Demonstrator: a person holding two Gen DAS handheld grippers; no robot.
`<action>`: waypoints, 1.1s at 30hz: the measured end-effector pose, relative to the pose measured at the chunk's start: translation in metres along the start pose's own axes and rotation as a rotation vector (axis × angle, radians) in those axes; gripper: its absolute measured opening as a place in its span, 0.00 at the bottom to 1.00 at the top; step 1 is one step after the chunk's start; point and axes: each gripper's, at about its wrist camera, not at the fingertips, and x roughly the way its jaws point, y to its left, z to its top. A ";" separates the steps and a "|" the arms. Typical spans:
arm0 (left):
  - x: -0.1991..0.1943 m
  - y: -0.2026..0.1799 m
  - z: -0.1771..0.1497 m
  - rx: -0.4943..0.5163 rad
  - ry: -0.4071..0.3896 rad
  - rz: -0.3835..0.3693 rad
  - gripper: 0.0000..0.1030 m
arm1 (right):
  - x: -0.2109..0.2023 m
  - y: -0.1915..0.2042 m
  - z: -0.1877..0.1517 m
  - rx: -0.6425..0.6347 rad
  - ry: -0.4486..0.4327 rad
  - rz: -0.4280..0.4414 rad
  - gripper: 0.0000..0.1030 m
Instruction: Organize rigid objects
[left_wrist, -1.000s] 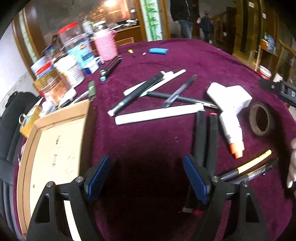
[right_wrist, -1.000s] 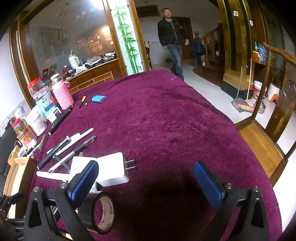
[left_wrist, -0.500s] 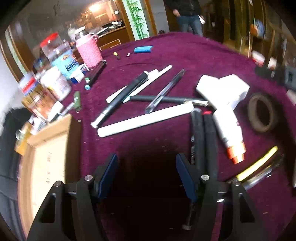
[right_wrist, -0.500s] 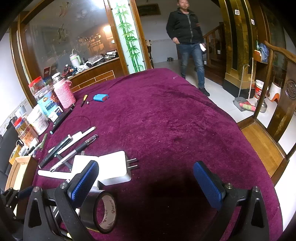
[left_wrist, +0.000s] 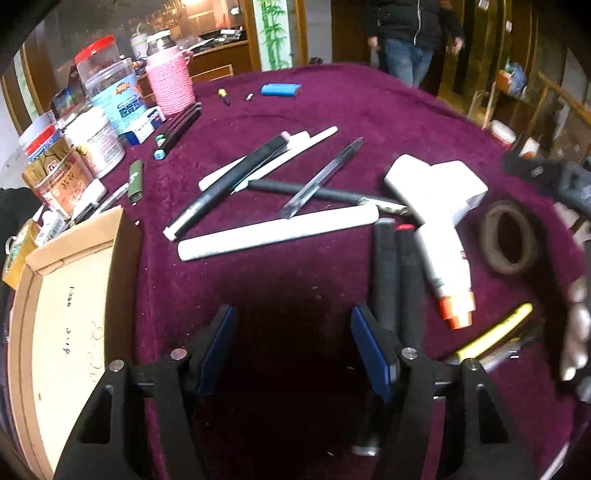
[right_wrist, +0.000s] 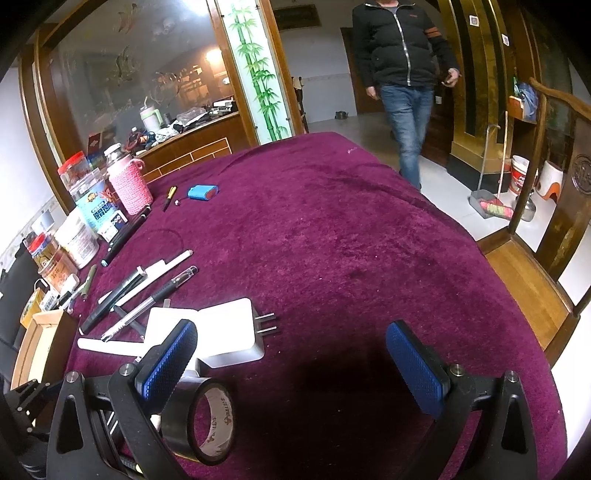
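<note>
Since a second ago, the left gripper (left_wrist: 293, 341) has narrowed its jaws and tipped slightly, and now hangs released over bare purple tablecloth (left_wrist: 314, 110) with nothing between its blue pads. From the left wrist view, two black markers (left_wrist: 397, 273) lie side by side just beyond and touching the right finger, running away from it. Ahead of the fingers lies a long white bar (left_wrist: 277, 232), and beyond it a loose heap of pens (left_wrist: 236, 184). Off to the right of the right finger sit a white glue bottle with an orange cap (left_wrist: 447, 266), a white charger (left_wrist: 436, 184) and a brown tape roll (left_wrist: 509, 236). Left of the left finger lies an open cardboard box (left_wrist: 66, 314). From the right wrist view, the right gripper (right_wrist: 291, 360) has not moved; its jaws stand wide apart and released, empty cloth between them. A black tape roll (right_wrist: 199, 421) stands on edge just behind its left finger, and the charger (right_wrist: 229, 328) lies just past that fingertip. Far beyond the fingers, a person in a dark jacket (right_wrist: 402, 55) stands on the floor.
</note>
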 end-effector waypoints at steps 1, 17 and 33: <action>-0.008 0.000 0.001 -0.006 -0.033 -0.008 0.62 | 0.000 0.000 0.000 0.000 0.000 0.001 0.99; 0.008 0.003 -0.006 0.018 0.021 -0.058 0.65 | -0.003 0.000 0.000 0.006 -0.004 0.017 0.99; -0.007 0.012 -0.007 -0.150 -0.075 -0.091 0.14 | 0.000 -0.017 0.003 0.058 -0.002 -0.004 0.99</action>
